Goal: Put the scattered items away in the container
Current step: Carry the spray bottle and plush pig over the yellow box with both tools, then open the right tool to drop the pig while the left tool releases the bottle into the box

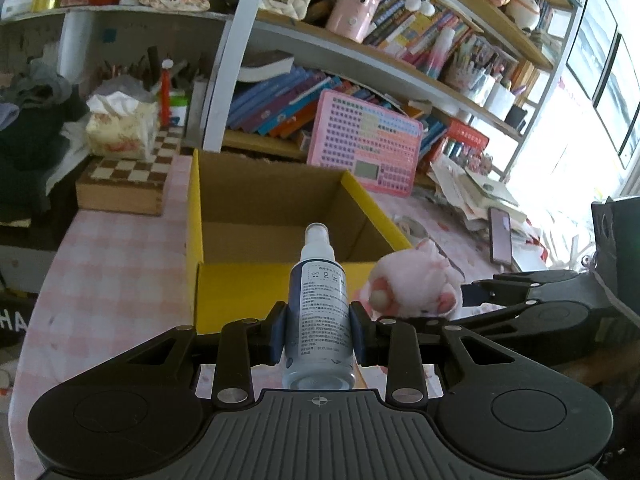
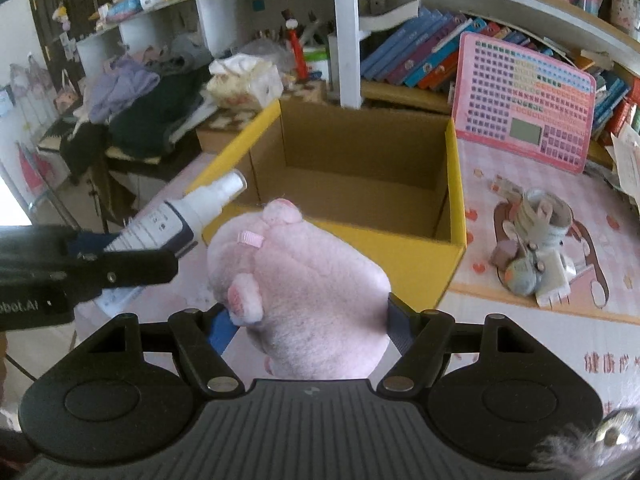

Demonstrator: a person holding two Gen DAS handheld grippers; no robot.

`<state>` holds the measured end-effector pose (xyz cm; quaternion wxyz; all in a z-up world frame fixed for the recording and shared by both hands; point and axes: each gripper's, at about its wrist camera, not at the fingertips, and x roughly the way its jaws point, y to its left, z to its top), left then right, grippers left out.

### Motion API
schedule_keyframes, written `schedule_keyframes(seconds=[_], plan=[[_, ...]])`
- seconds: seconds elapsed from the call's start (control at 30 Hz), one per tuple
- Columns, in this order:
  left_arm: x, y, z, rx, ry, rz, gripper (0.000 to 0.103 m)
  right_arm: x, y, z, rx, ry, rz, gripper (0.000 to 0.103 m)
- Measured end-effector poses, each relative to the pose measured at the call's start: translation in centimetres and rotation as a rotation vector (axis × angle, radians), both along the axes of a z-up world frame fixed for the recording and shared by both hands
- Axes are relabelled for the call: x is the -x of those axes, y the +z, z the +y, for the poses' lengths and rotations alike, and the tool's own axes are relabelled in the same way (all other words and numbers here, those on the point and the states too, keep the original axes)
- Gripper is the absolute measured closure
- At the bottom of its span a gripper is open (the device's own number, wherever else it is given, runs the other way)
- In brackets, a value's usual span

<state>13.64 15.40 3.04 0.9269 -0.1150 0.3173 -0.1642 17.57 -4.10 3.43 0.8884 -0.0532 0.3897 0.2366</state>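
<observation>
The left claw (image 1: 319, 334) is gripping the spray bottle (image 1: 319, 304) and the right claw (image 2: 310, 320) is squeezing the pink plush (image 2: 300, 288), both hovering just before the yellow box (image 2: 456, 184), seemingly empty; carrying each past the near wall before letting go is advisable.

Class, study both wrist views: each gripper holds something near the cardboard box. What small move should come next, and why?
Probably carry both forward over the box. The left gripper clamps the spray bottle and the right gripper the pink plush toy, both short of its near wall; the inside looks empty.
</observation>
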Motion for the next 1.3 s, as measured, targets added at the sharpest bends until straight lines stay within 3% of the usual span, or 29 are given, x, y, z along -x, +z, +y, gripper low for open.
schedule_keyframes(seconds=[0.3,0.5,0.73,0.97,1.3], plan=[[-3.1,1.3,1.1,0.001,0.007,-0.073,0.072,-3.3,1.7,1.1,0.027,0.017,-0.062,0.031],[-7.0,0.8,1.2,-0.026,0.023,-0.077,0.072,-7.6,1.5,1.5,0.064,0.028,-0.06,0.031],[-11.1,-0.7,0.1,-0.117,0.016,-0.039,0.072,-13.0,-0.3,2.7,0.142,0.061,-0.03,0.032],[-14.6,-3.6,-0.3,-0.218,0.015,0.061,0.072,-17.2,-3.7,4.1,0.226,0.087,0.039,0.032],[-15.7,-4.0,-1.4,-0.427,-0.065,0.054,0.071,-17.6,-5.7,5.2,0.277,0.1,0.07,0.031]])
